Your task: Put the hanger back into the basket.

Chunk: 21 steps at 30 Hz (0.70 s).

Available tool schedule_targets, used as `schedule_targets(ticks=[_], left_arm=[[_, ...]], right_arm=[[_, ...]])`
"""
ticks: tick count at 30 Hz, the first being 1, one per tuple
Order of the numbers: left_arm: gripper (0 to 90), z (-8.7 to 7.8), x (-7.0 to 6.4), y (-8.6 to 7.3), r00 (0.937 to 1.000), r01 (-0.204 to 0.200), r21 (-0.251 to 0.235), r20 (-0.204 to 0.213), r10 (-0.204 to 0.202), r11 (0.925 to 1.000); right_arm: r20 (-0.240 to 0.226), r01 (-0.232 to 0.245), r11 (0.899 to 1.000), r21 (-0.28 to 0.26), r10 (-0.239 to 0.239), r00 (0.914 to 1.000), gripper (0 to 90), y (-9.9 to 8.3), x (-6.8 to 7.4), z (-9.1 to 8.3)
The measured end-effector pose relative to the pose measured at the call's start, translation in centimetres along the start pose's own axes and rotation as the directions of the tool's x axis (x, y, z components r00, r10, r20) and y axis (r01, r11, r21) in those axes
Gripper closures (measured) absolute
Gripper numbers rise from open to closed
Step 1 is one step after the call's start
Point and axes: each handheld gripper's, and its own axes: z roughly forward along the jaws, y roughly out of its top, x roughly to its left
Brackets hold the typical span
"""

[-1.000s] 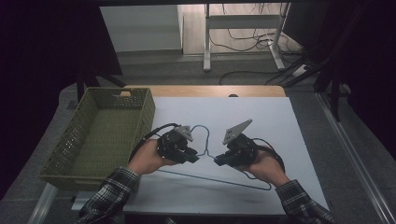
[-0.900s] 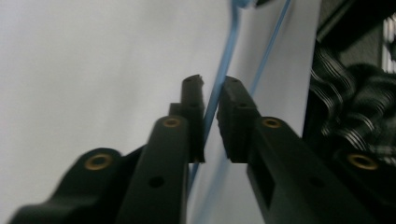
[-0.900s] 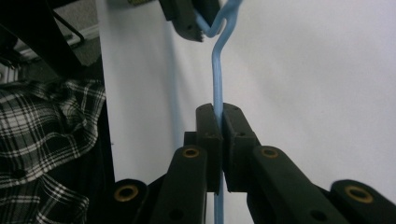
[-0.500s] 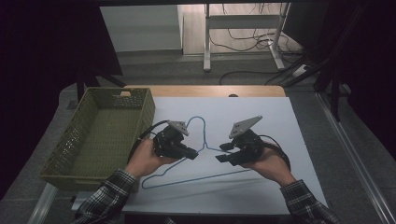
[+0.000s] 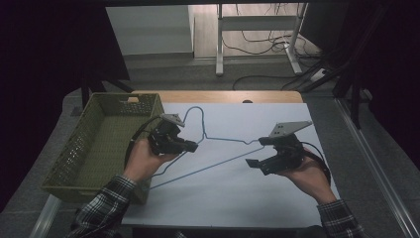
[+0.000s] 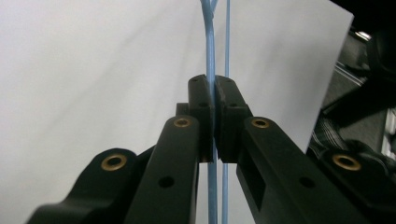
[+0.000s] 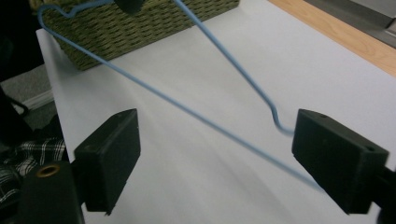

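Above the white worktop [image 5: 277,198], a blue wire hanger [image 5: 225,139] is clamped by the left claw [image 5: 190,147]; the right claw [image 5: 255,152] is held open around its end.

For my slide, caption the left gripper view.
Left gripper clamps the blue wire hanger above the white sheet.

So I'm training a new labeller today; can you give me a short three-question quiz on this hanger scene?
1. True or false: the left gripper is shut on the blue wire hanger.
2. How do the right gripper's jaws stand? A) open, B) clamped on the hanger, C) clamped on the basket.
3. Which side of the white sheet is the green woven basket on in the high view?

Key: 1 true. 2 A. 3 The left side.
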Motion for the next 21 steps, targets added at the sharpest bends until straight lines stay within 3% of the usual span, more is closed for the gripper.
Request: schedule_targets(ticks=[6, 12, 21], left_arm=[[87.3, -2.8, 0.8, 0.8, 0.9975, 0.044, -0.036, -0.054, -0.046, 0.9984], [87.3, -6.1, 1.9, 0.8, 0.9886, 0.085, -0.08, -0.118, -0.094, 0.9932], [87.3, -10.0, 4.9, -1.6, 0.9574, 0.147, -0.121, -0.232, -0.172, 0.9816]], right_arm=[[0.009, -0.051, 0.998, -0.027, 0.051, 0.9987, 9.6, -1.1, -0.1, -1.0], [0.018, -0.102, 0.994, -0.041, 0.103, 0.9945, 6.8, -2.4, -0.3, -1.3], [0.013, -0.169, 0.982, -0.082, 0.171, 0.9852, 2.8, -4.0, -0.5, -1.7]])
